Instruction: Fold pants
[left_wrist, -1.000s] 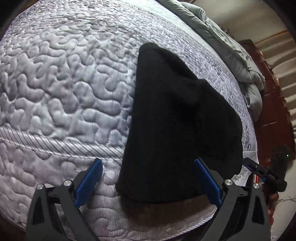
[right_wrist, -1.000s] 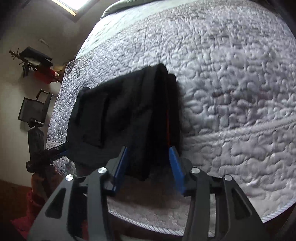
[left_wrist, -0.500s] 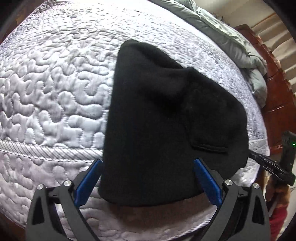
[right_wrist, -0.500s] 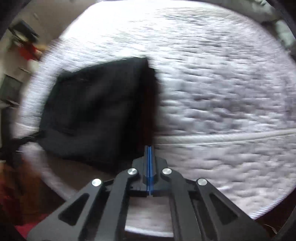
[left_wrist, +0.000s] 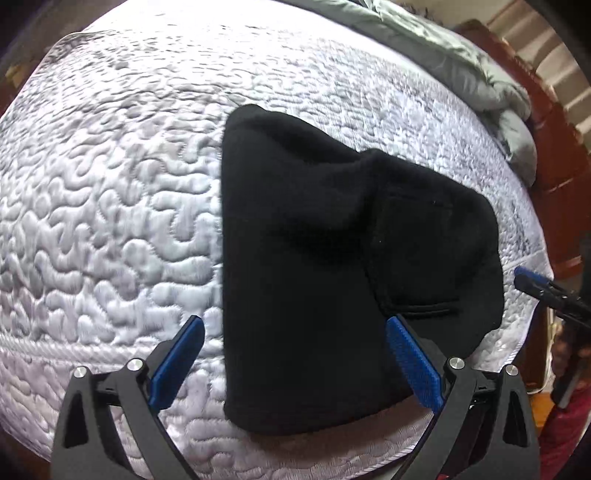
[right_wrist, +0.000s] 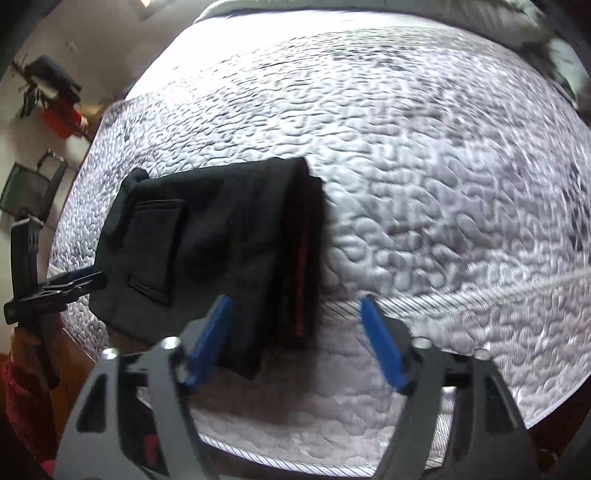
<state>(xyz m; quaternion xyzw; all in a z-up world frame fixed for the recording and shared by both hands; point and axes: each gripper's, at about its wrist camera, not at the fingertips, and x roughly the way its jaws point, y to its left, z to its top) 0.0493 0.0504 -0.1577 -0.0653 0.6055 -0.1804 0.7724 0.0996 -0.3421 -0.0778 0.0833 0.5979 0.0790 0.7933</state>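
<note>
The black pants (left_wrist: 332, 266) lie folded into a compact bundle on the white quilted bed (left_wrist: 110, 206), near its front edge. A back pocket faces up. In the right wrist view the pants (right_wrist: 221, 243) show a red stripe along the folded right edge. My left gripper (left_wrist: 295, 362) is open, its blue pads on either side of the bundle's near end, holding nothing. My right gripper (right_wrist: 295, 336) is open just in front of the bundle's near right corner, holding nothing. The right gripper's tip (left_wrist: 528, 280) also shows at the far right of the left wrist view.
A grey duvet (left_wrist: 480, 74) is bunched along the bed's far right side by a wooden headboard (left_wrist: 554, 122). The bed's piped front edge (right_wrist: 332, 461) runs below the grippers. A chair (right_wrist: 29, 184) and red items stand by the wall at left.
My right gripper shut half a second ago and has opened again, pulling back from the pants. The left gripper stayed open and shifted a little. The bundle lies flatter on the bed.
</note>
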